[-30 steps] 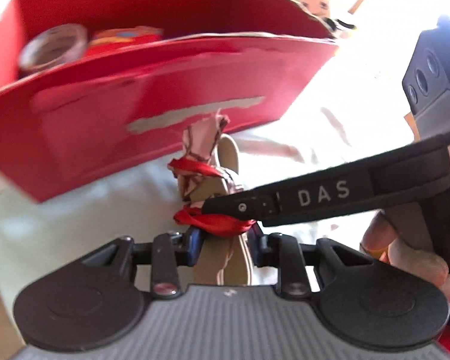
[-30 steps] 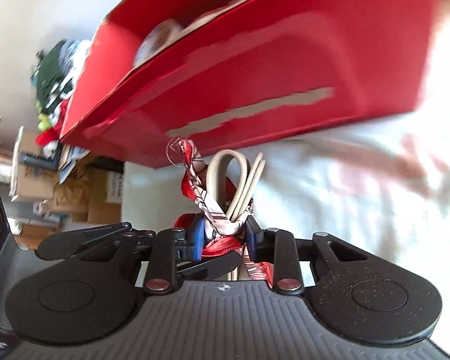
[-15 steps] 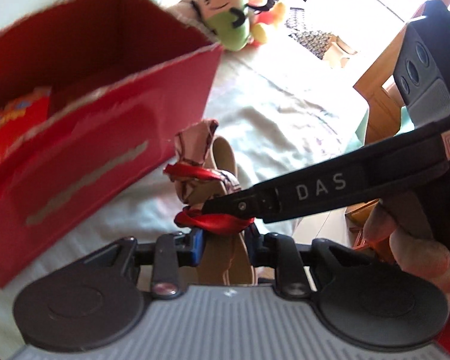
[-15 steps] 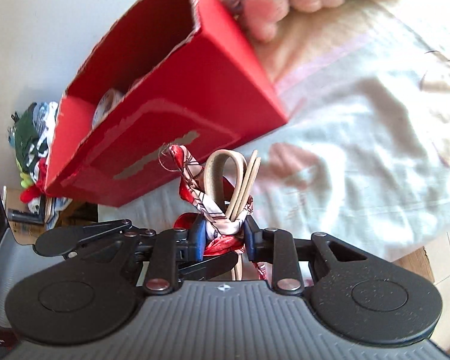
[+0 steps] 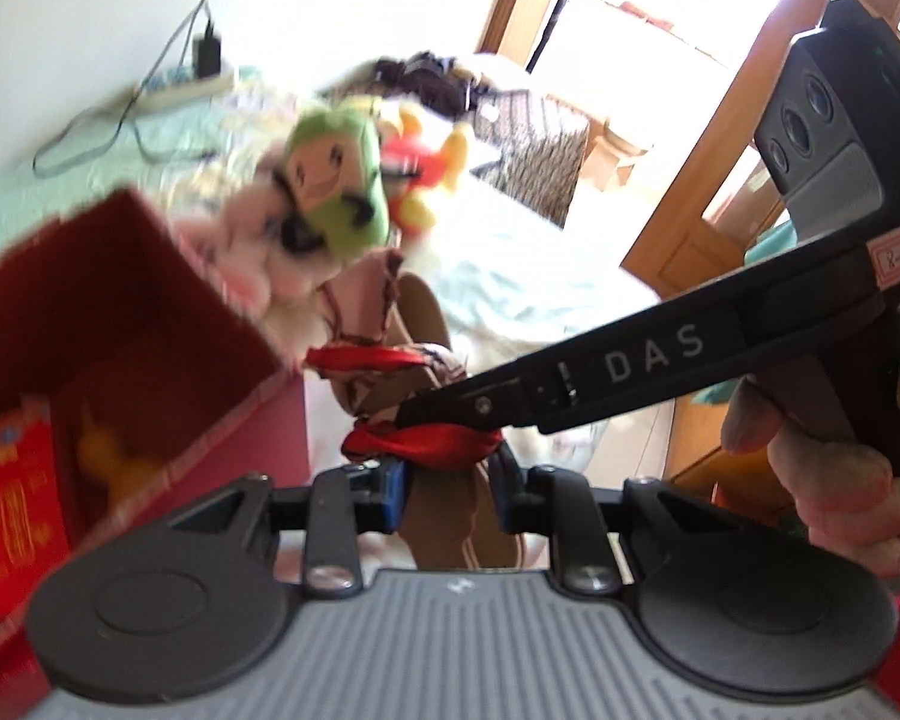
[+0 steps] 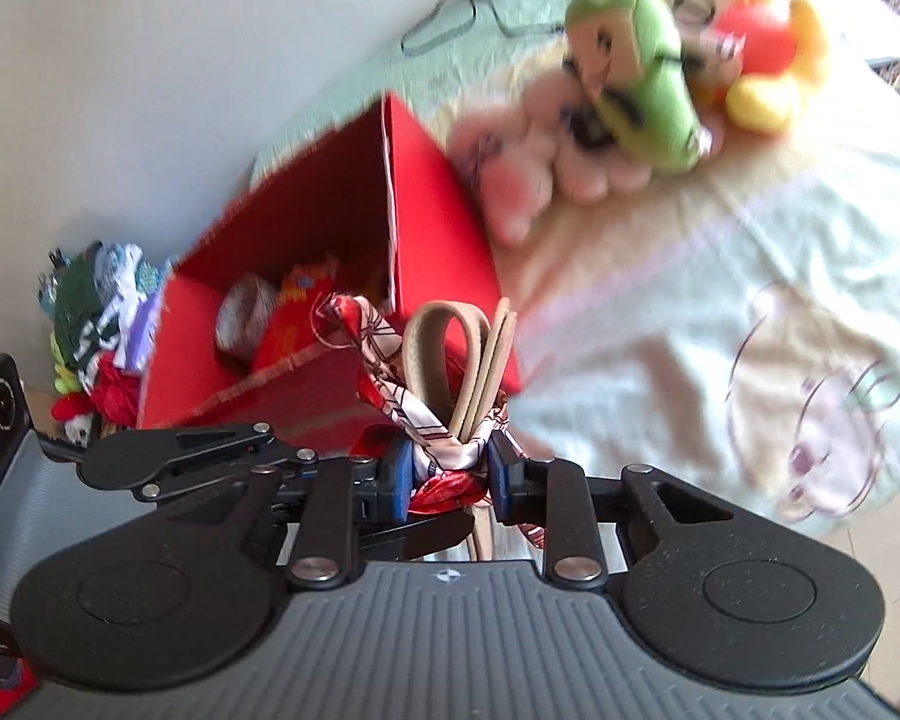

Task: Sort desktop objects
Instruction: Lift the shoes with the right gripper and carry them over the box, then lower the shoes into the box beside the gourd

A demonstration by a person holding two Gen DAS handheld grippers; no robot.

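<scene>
Both grippers hold one bundle: a beige looped strap tied with a red and pink patterned scarf (image 5: pixel 390 378) (image 6: pixel 426 384). My left gripper (image 5: pixel 450 480) is shut on its lower part. My right gripper (image 6: pixel 447 474) is shut on it from the other side; its finger reaches in from the right in the left wrist view (image 5: pixel 462 405). The bundle hangs in the air beside the open red cardboard box (image 5: pixel 120 312) (image 6: pixel 354 252), just above its near rim. The box holds a red packet (image 5: pixel 18 516), a tape roll (image 6: pixel 240 318) and a yellow item.
Plush toys, a green one (image 5: pixel 336 192) (image 6: pixel 636 78), a pink one and a red-yellow one, lie on the pale cloth (image 6: pixel 720 324) behind the box. A power strip and cable (image 5: pixel 174 84) lie by the wall. Wooden furniture (image 5: pixel 708 192) stands at the right.
Both grippers have risen with the bundle and tilted, from facing the box's front wall to above its rim. The box interior and plush toys have come into view.
</scene>
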